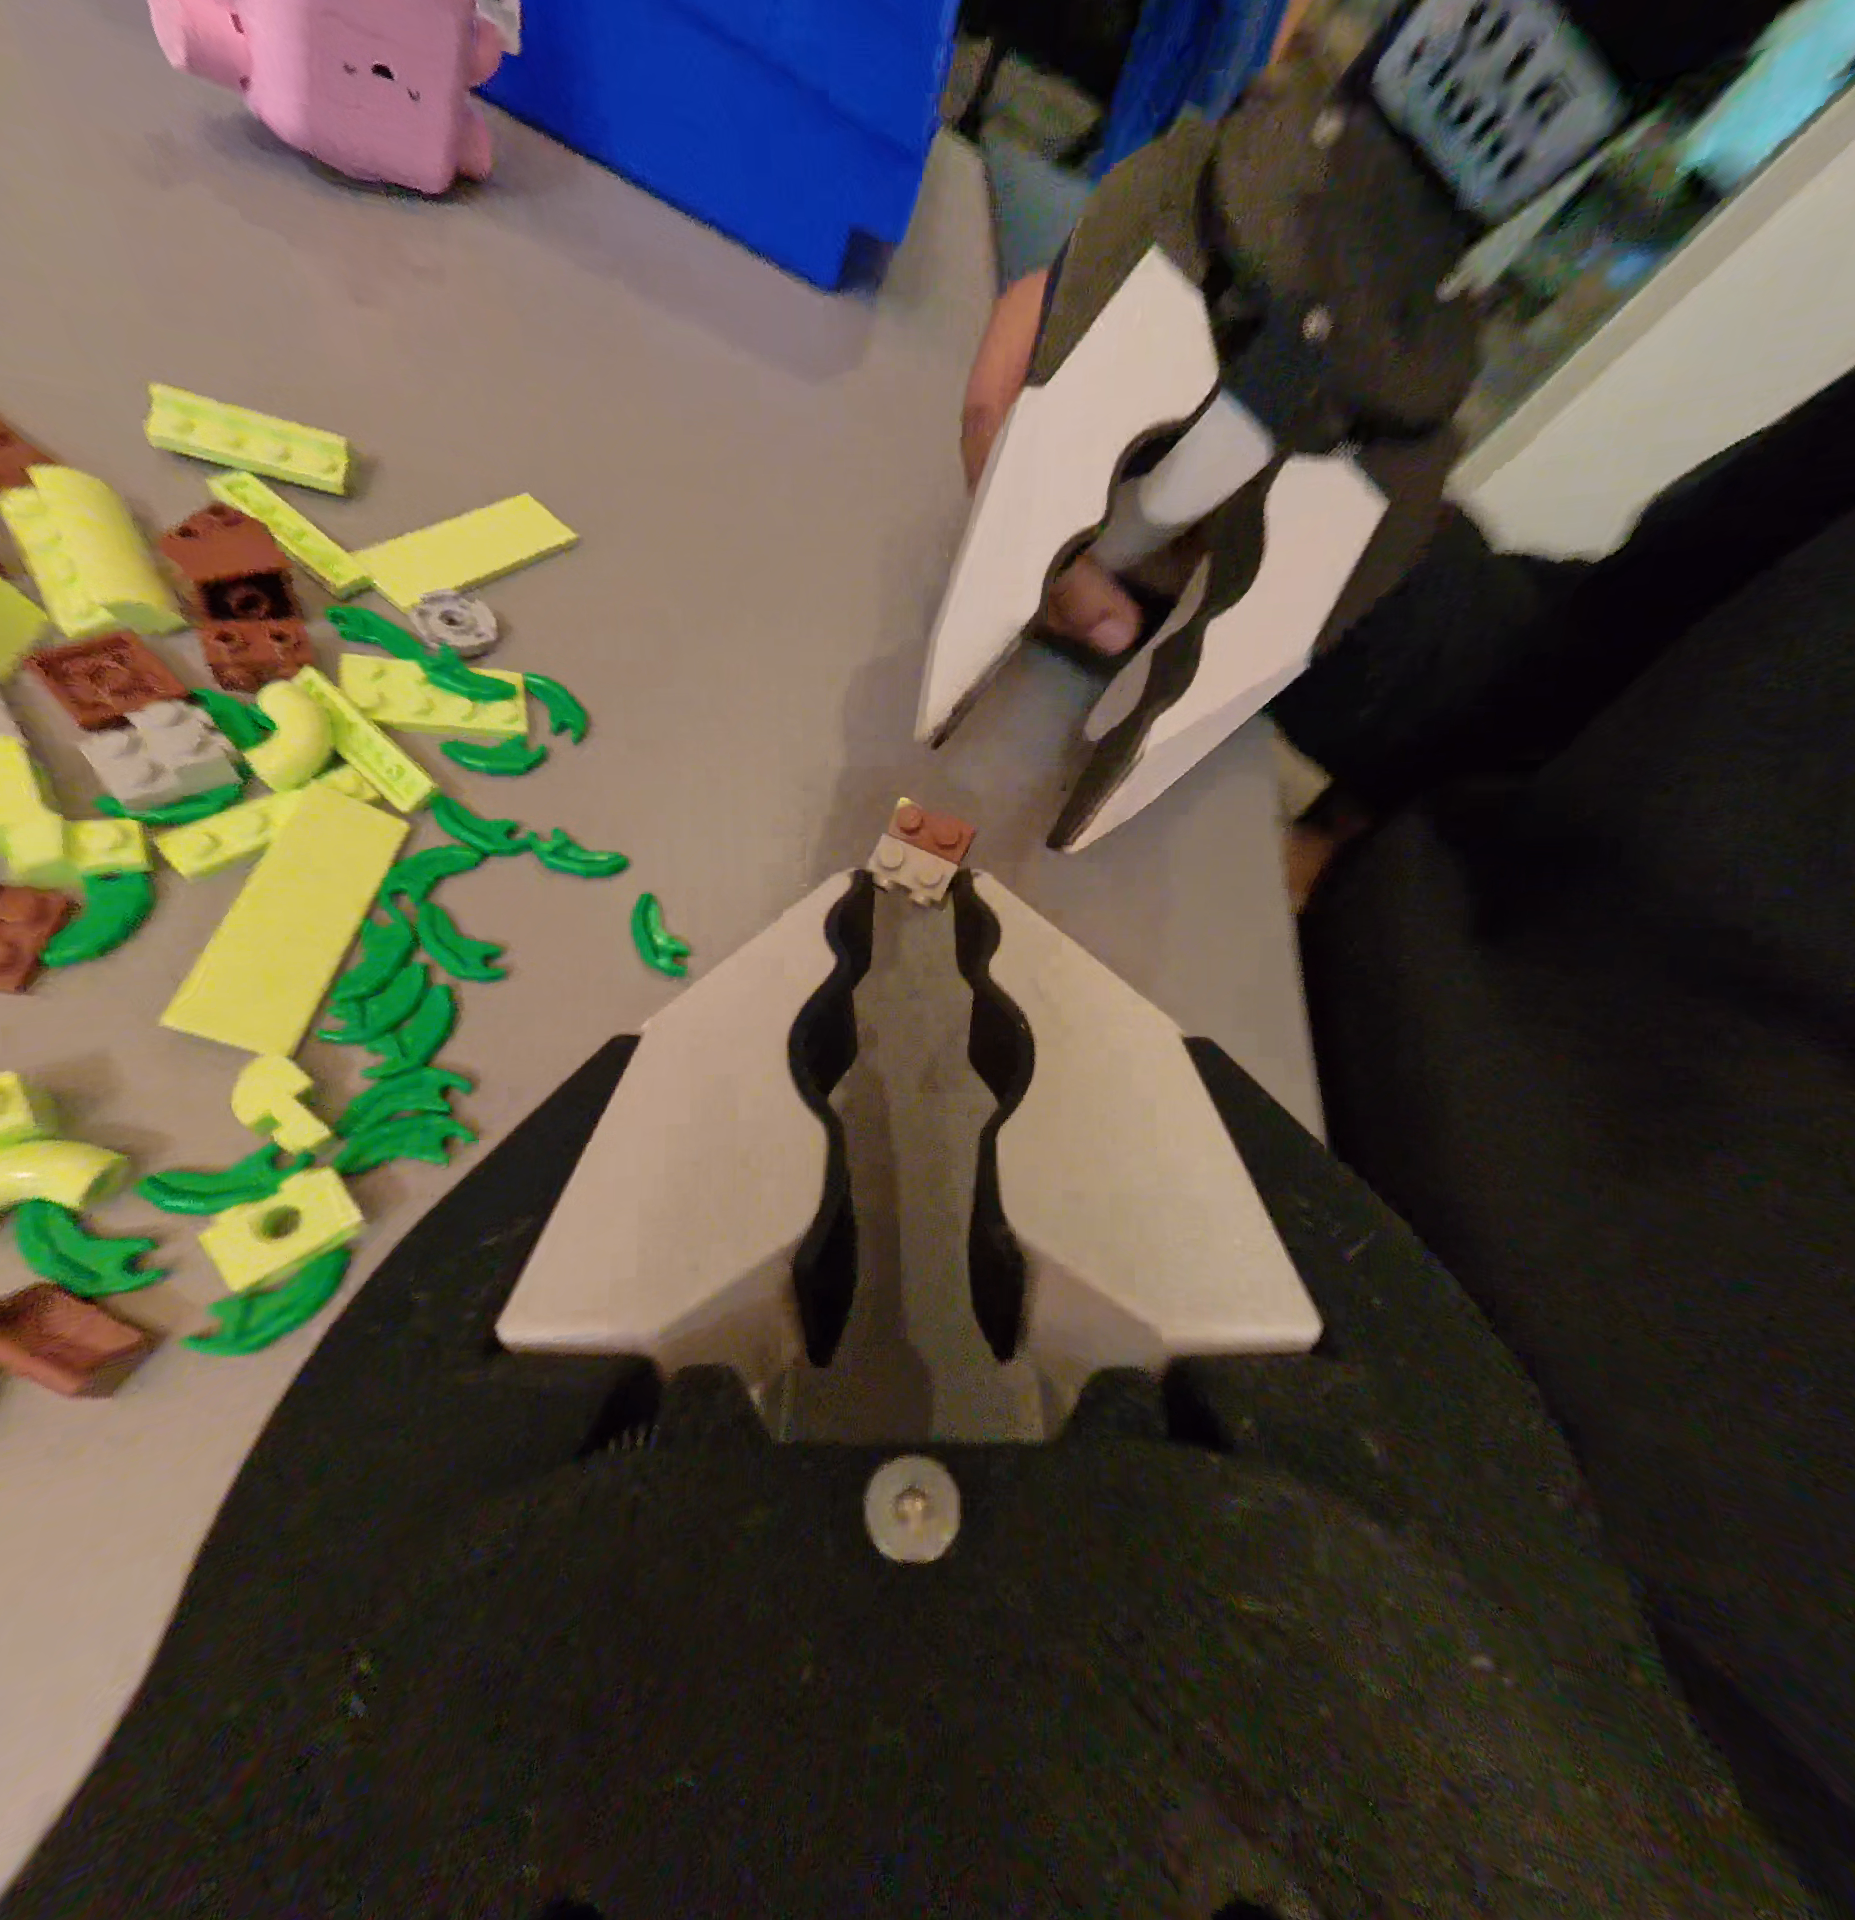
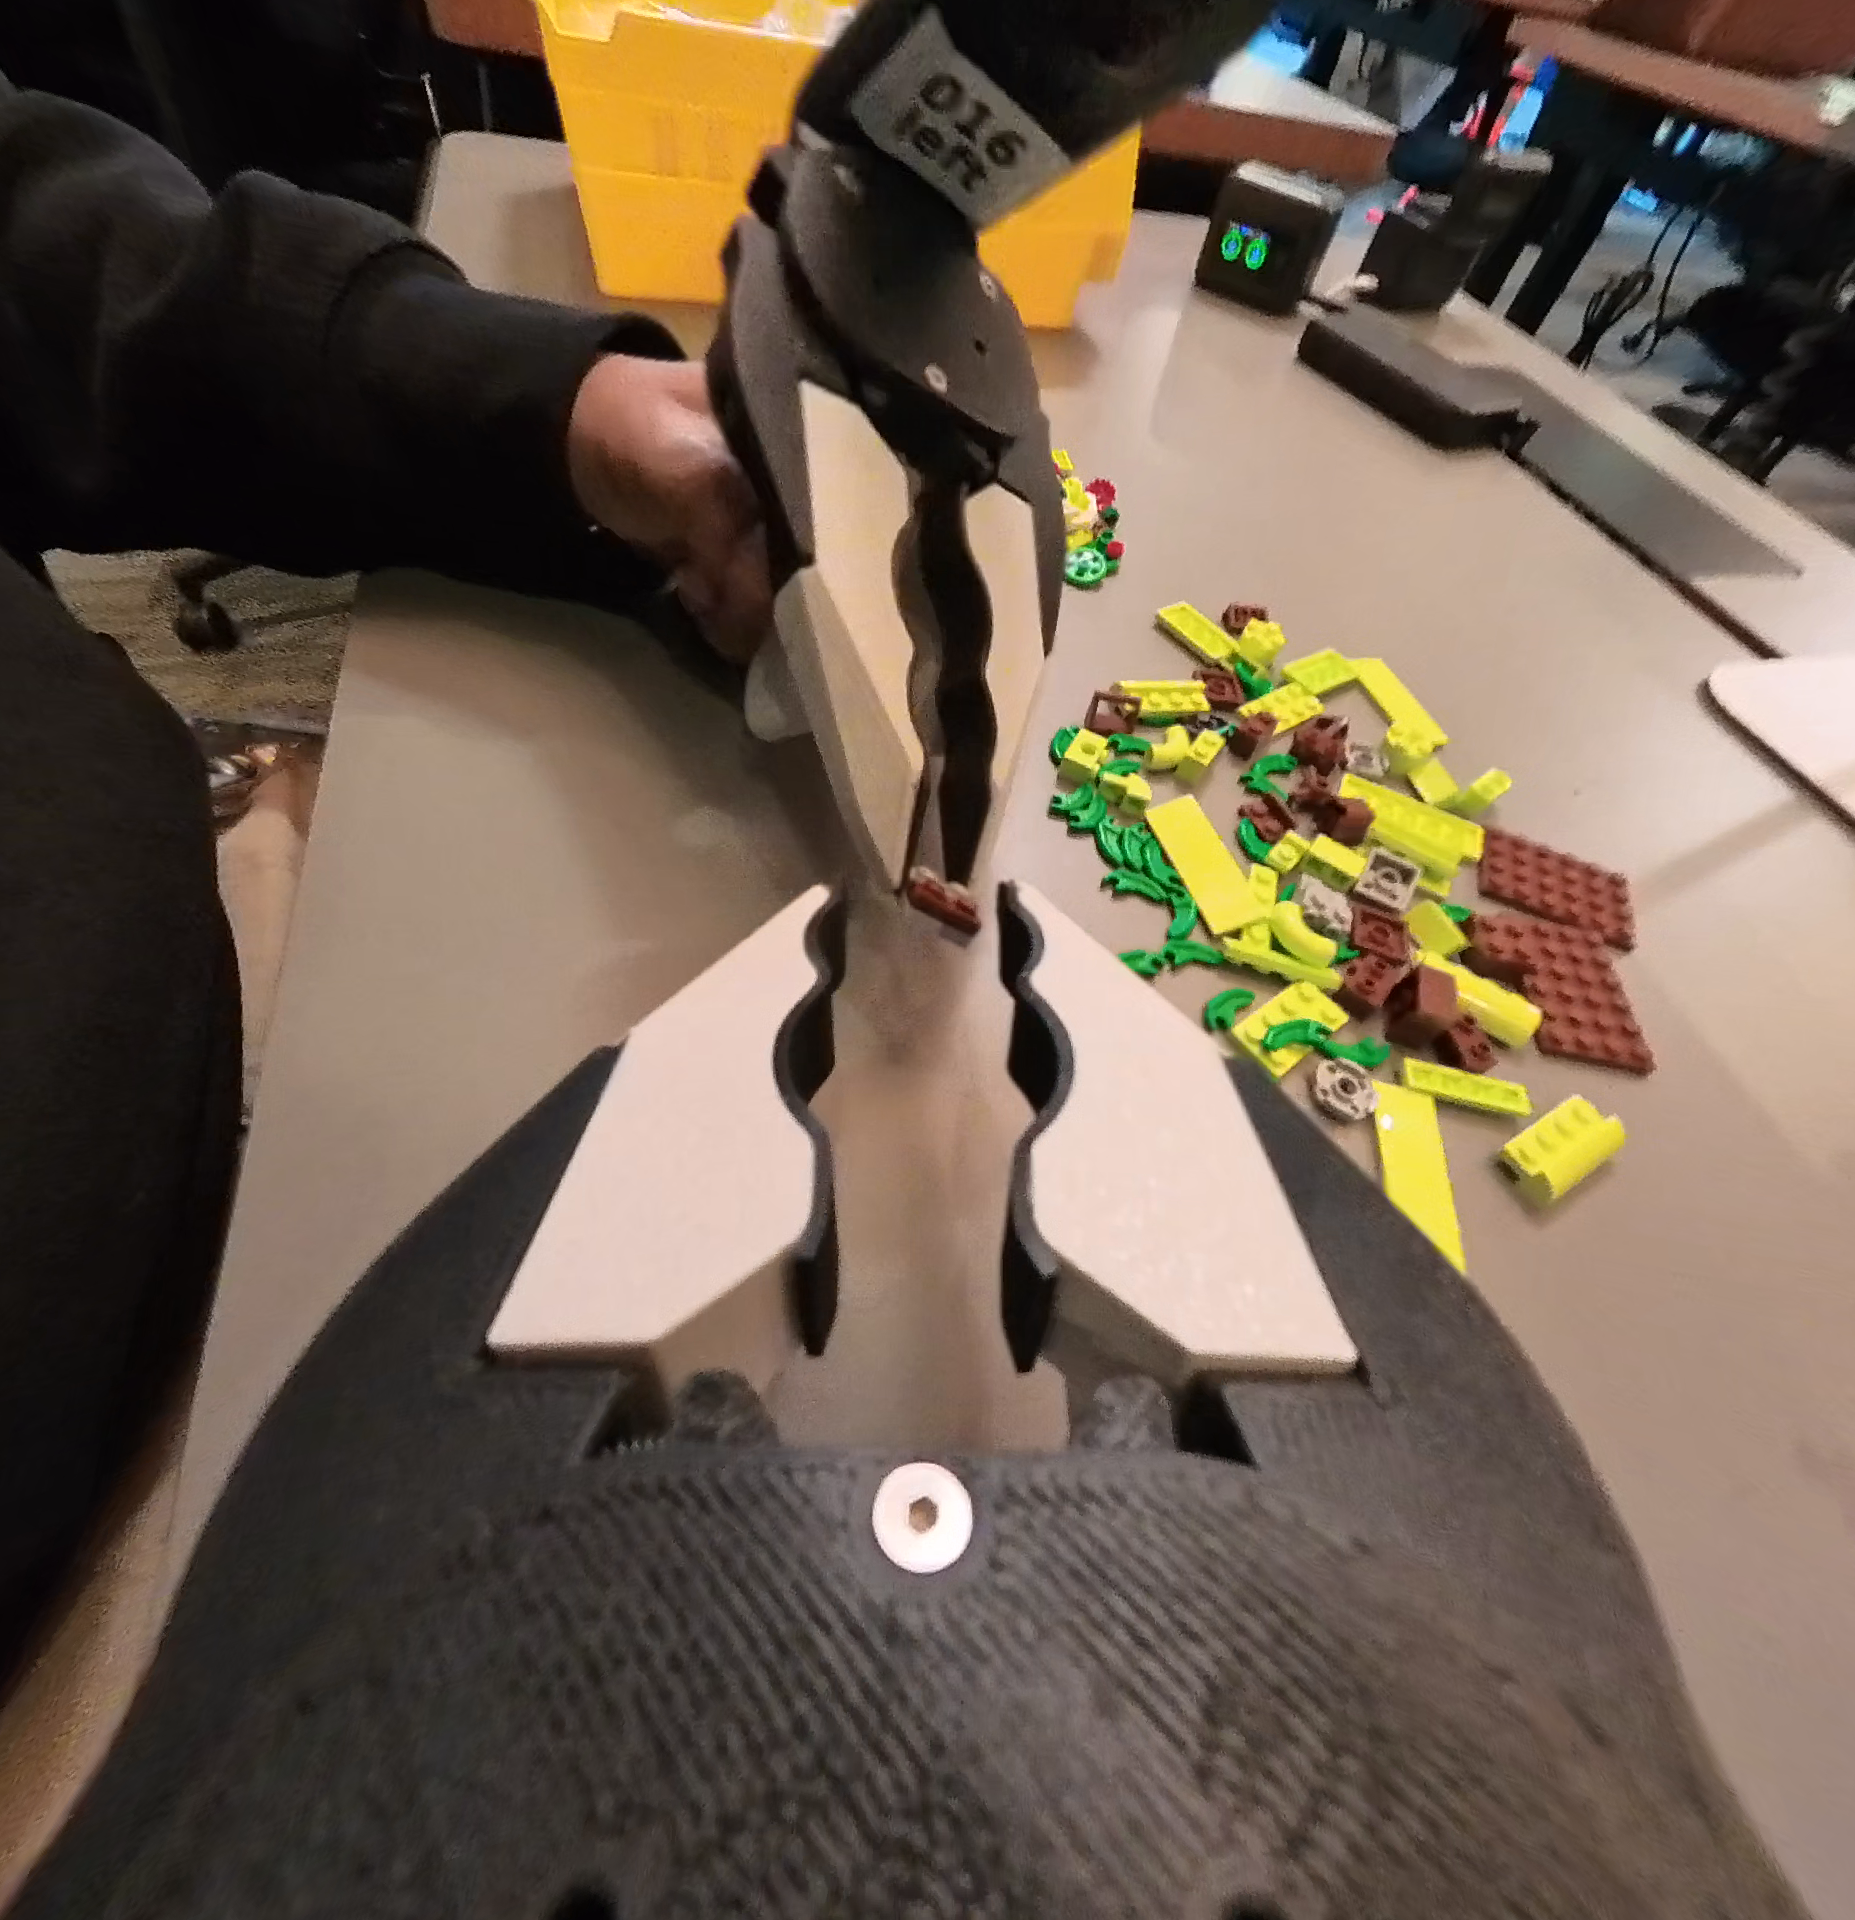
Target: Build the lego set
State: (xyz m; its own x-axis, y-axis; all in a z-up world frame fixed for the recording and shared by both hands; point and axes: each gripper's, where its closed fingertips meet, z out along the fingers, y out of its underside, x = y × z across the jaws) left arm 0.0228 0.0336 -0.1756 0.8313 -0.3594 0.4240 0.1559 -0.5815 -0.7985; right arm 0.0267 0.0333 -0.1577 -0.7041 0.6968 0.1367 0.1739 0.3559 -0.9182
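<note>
Between the tips of the left gripper: a small brick stack, grey piece below and brown piece on top, pinched at the very ends of the pads and held clear above the grey table. Jaws nearly together, clamped on that stack alone, touching nothing else. Just ahead, the right gripper, jaws parted and empty, its tips either side of the stack but apart from it. Likely step in hand: seating the brown piece firmly on the grey, or passing the stack across. Best done by closing the right gripper squarely on the brown piece's flat sides, pressing straight along the studs, not at a slant, with the left grip kept firm so nothing twists out; a hold this shallow could easily let the stack pop free. Farther out, to the side, the loose pile of pieces on the table: lime bricks and flat tiles, green leaves, brown plates, a grey round piece. Beyond, a yellow bin, a blue bin and a pink toy.
</note>
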